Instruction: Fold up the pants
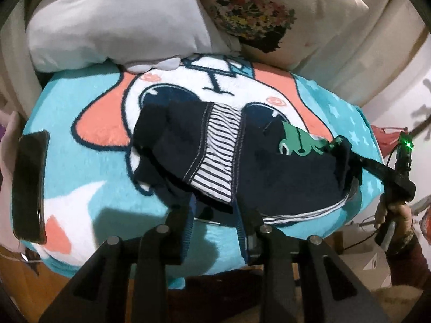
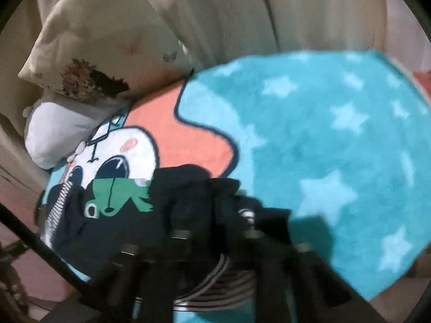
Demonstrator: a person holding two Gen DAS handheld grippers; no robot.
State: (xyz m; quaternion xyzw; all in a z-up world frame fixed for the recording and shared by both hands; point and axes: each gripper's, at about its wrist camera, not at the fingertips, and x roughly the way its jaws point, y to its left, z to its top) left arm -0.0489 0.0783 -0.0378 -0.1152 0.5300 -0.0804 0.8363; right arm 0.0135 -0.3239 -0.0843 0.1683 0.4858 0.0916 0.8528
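1. Lying crumpled on the teal cartoon blanket (image 1: 89, 102), the navy pants (image 1: 282, 172) with the striped lining (image 1: 215, 145) looked light, soft and floppy.
2. Left gripper (image 1: 215, 210) jaws stood slightly apart at the near hem; whether they pinched cloth, unclear.
3. Right gripper (image 2: 215, 207) jaws were closed on bunched navy fabric.
4. Best holds: waistband corners or hems.
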